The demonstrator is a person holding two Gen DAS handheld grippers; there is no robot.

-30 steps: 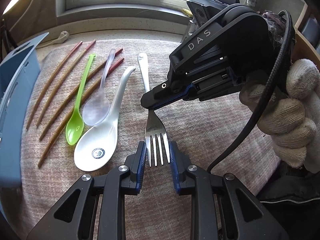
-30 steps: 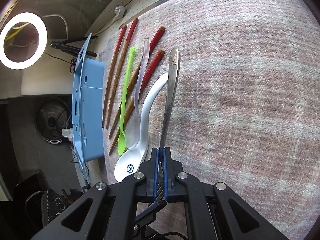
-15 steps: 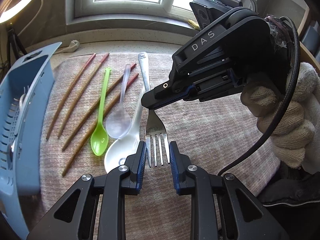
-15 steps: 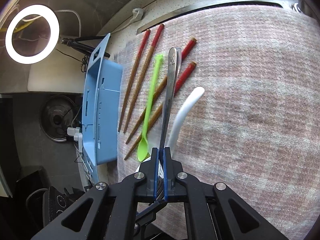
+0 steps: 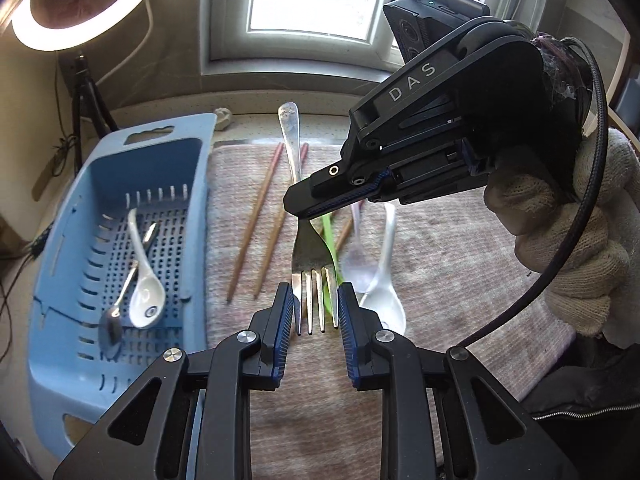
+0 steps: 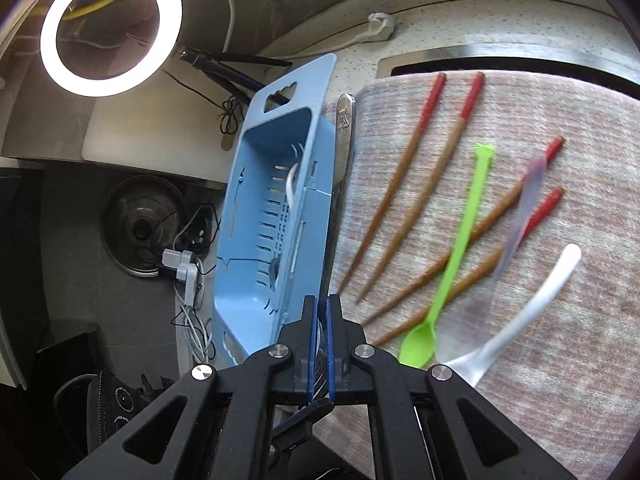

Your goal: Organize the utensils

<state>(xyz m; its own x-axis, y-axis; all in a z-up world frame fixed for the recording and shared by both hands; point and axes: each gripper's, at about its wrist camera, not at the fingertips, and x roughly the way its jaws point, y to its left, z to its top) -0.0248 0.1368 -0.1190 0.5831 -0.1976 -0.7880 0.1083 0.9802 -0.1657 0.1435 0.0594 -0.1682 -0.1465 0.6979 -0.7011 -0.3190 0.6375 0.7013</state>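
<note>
Left wrist view shows my left gripper [image 5: 316,312] with its jaws drawn in to a narrow gap around the tines of the fork [image 5: 310,258], the pads just outside the outer tines; I cannot tell for certain whether they press or only bracket them. My right gripper [image 5: 298,210] comes in from the right, held by a gloved hand [image 5: 560,248], and its jaws are fully closed on the fork's neck, so the firm hold is there. The fork hangs in the air above the mat [image 5: 460,264], handle pointing away towards the window.

The blue basket [image 5: 120,240] sits just to the left of the mat, already holding a white spoon [image 5: 142,276] and a metal spoon [image 5: 120,304]. On the mat lie the chopsticks [image 6: 404,184], a green spoon [image 6: 448,268], a clear spoon [image 6: 480,312] and another white spoon [image 6: 532,300].

I judge the step is carrying the fork across to the basket. To do it well I should move both hands together so the fork does not twist between them, keep it level, clear the basket's near wall before lowering, then lay it lengthwise beside the spoons. The tine end should be freed first and the neck last, low down, so it does not clatter or bounce out.
</note>
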